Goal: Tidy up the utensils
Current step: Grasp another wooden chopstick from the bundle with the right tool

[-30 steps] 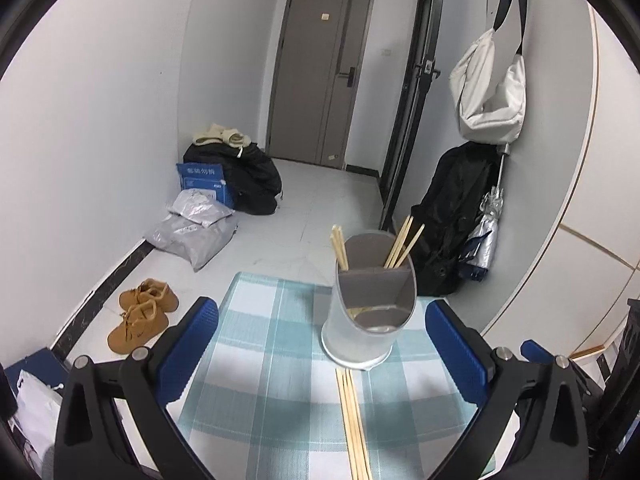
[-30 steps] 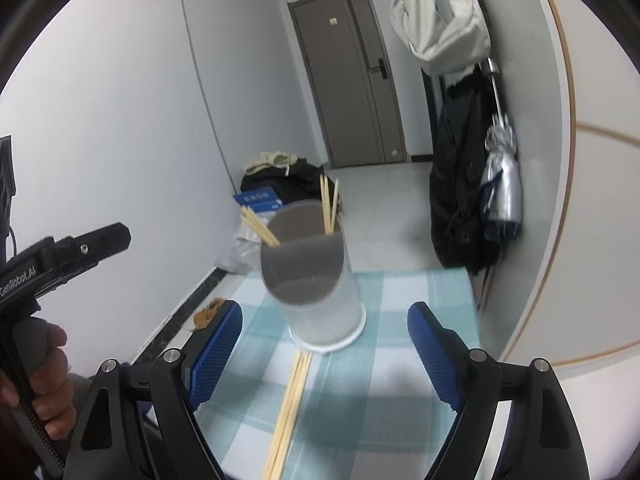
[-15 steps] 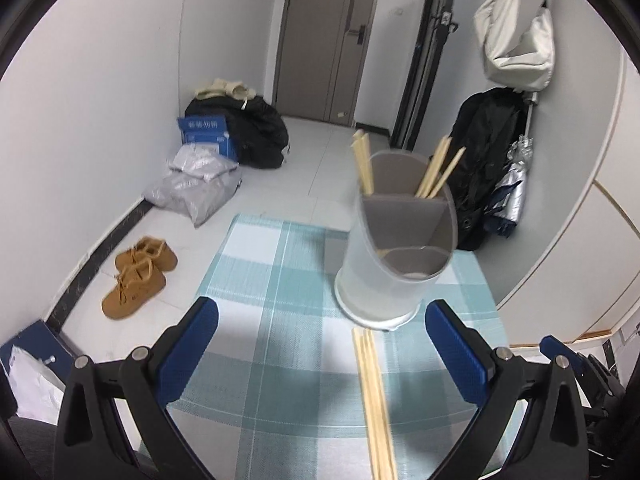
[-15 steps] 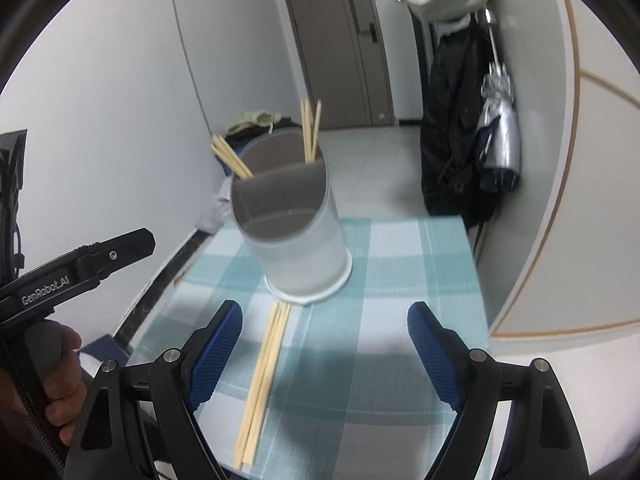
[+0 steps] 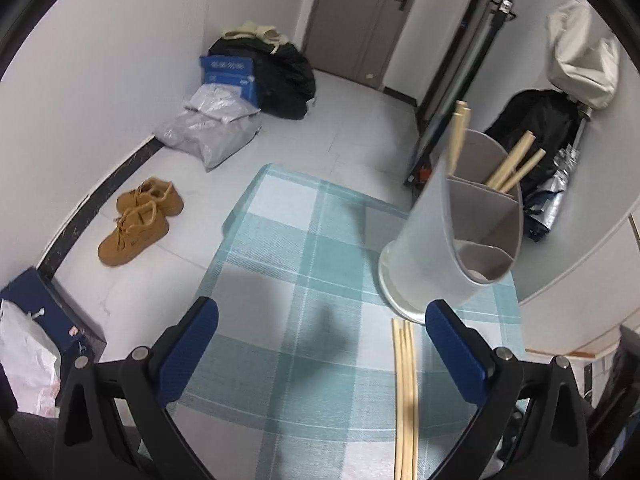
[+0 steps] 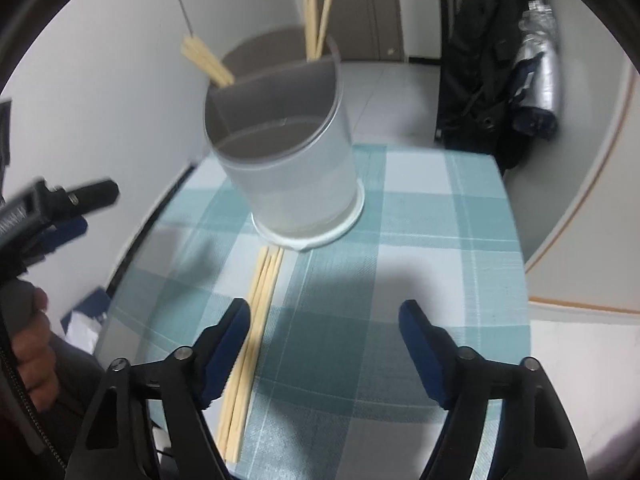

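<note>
A translucent white utensil holder (image 5: 452, 236) with grey dividers stands on the teal checked tablecloth (image 5: 304, 264); it also shows in the right wrist view (image 6: 288, 160). Wooden chopsticks stick up from its back compartments (image 6: 316, 20). Several loose chopsticks (image 5: 405, 392) lie flat on the cloth in front of it, also seen in the right wrist view (image 6: 252, 344). My left gripper (image 5: 320, 344) is open and empty, left of the loose chopsticks. My right gripper (image 6: 324, 340) is open and empty, with its left finger over the loose chopsticks.
The table is small, with its edges close on all sides. On the floor beyond are brown shoes (image 5: 136, 220), grey bags (image 5: 208, 128) and a blue box (image 5: 230, 72). A black bag (image 6: 480, 60) and folded umbrella (image 6: 536, 68) hang at the right wall.
Both grippers have tilted down and moved closer to the table. The holder now sits higher and further right in the left view; the loose chopsticks lie nearer the right gripper's left finger.
</note>
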A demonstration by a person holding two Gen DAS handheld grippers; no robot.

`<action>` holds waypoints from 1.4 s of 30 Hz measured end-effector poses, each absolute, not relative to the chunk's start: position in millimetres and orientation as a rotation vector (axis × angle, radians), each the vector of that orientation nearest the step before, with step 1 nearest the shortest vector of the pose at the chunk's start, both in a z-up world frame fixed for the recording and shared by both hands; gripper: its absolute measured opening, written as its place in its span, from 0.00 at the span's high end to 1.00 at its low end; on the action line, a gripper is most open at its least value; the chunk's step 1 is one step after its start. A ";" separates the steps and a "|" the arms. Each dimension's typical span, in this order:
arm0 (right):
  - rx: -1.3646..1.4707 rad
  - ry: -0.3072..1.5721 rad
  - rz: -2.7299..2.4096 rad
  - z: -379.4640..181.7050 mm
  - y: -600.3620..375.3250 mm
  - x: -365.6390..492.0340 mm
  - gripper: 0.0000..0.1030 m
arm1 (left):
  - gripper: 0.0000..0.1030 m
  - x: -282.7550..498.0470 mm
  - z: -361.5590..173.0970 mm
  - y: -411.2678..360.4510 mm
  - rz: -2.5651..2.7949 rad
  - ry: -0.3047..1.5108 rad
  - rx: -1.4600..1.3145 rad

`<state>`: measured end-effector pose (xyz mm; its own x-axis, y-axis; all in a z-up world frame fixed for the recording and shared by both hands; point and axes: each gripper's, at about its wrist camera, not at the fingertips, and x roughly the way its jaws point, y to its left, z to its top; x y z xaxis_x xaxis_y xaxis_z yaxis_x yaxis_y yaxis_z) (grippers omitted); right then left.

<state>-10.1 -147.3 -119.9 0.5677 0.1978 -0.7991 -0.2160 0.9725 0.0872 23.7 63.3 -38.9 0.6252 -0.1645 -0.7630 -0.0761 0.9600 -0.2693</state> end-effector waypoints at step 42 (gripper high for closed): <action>-0.212 1.193 0.291 -159.0 -86.9 -9.9 0.96 | 0.01 34.4 -54.8 95.5 0.017 1.017 -0.395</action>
<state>-9.9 -86.9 -159.0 0.3381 0.1106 -0.9346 -0.3326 0.9430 -0.0087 34.4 95.5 -54.8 0.5318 -0.1684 -0.8299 -0.1953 0.9292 -0.3137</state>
